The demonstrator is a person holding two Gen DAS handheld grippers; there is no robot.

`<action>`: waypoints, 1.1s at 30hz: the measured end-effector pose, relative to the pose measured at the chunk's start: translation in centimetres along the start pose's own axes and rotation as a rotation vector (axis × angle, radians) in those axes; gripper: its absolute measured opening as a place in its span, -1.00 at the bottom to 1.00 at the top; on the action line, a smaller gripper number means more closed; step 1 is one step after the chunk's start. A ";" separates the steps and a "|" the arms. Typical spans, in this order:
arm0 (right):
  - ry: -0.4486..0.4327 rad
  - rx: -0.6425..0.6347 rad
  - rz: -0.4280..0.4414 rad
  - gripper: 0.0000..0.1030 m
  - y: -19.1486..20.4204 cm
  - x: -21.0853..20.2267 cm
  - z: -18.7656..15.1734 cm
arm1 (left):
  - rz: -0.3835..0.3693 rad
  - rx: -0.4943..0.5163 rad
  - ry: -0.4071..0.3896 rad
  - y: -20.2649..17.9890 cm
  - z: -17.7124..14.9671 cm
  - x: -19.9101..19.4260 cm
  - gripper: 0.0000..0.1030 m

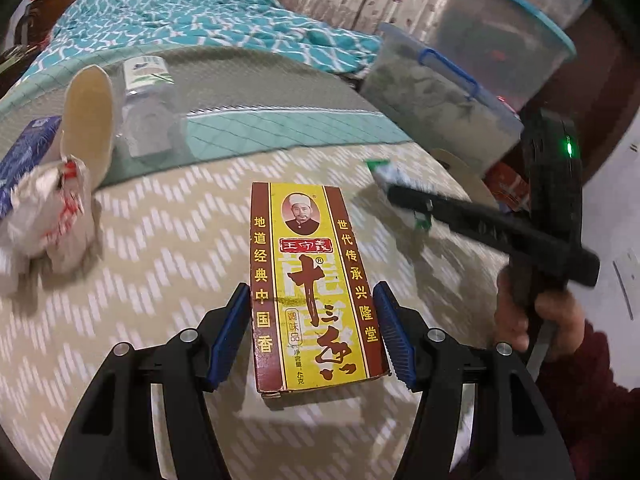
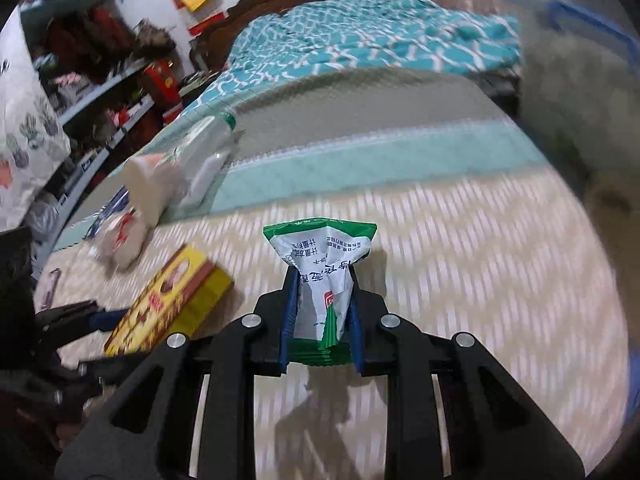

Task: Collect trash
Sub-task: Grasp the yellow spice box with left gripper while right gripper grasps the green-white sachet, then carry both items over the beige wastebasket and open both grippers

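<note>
Lying flat on the zigzag-patterned bedspread [image 1: 160, 280], a yellow and brown spice box [image 1: 314, 284] between the spread fingers of the left gripper [image 1: 314, 334], jaws apart. Blue pads [image 1: 230, 332] flanking the box on both sides, whether touching its edges or just clear of them not possible to tell. Pinched in the right gripper [image 2: 322, 316], a green and white packet [image 2: 324, 268], jaws clamped on its crumpled middle, the packet's top fanning out above the fingertips. Off to the left on the bed, a crumpled red and white wrapper [image 1: 48, 220], a pale paper cup [image 1: 90, 120] on its side, and a clear plastic bottle [image 1: 148, 112] lying next to it. Beyond, a teal patterned blanket [image 1: 192, 16]. At the right, stacked plastic storage bins [image 1: 472, 72], blurred.
</note>
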State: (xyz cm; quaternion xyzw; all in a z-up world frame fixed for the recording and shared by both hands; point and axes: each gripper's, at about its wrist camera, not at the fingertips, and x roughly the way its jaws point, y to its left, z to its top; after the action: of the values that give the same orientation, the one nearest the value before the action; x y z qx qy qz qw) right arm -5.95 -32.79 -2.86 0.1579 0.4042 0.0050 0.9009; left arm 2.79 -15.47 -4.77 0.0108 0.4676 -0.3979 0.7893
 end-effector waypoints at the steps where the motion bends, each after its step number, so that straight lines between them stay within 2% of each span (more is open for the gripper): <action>1: -0.011 0.001 -0.017 -0.52 -0.2 -0.5 -0.6 | 0.000 0.007 -0.001 -0.3 -0.3 -0.1 0.15; 3: -0.028 0.003 -0.061 -0.52 -0.3 -1.4 -2.0 | 0.016 0.023 0.009 -0.8 -1.0 0.2 0.15; 6: -0.031 0.037 -0.069 -0.52 -0.9 -2.0 -3.1 | 0.039 0.037 0.003 -1.1 -1.5 0.5 0.15; 11: -0.024 0.055 -0.093 -0.52 -2.1 -1.8 -3.2 | 0.059 0.061 -0.007 -1.2 -1.7 0.6 0.16; 14: -0.028 0.050 -0.099 -0.52 -2.0 -2.0 -3.2 | 0.049 0.053 -0.007 -1.0 -1.7 0.4 0.15; 19: -0.062 0.100 -0.074 -0.52 -3.2 -3.1 -2.8 | -0.017 0.055 -0.015 -1.2 -0.8 -0.1 0.14; 23: -0.106 0.166 -0.077 -0.52 -6.1 -4.7 -2.9 | -0.083 0.062 0.013 -2.6 1.2 0.9 0.14; 27: -0.163 0.237 -0.127 -0.52 -10.6 -6.9 -2.6 | -0.139 0.097 0.049 -5.6 3.8 3.1 0.14; 33: -0.227 0.356 -0.200 -0.52 -19.0 -9.6 -1.1 | -0.227 0.212 0.110 -13.5 9.1 9.3 0.14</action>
State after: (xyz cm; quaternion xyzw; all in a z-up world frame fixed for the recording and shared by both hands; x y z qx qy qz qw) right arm -15.51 -51.84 -2.04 0.2728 0.3085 -0.1736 0.8946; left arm 3.09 -33.99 -1.83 0.0625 0.4636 -0.5304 0.7069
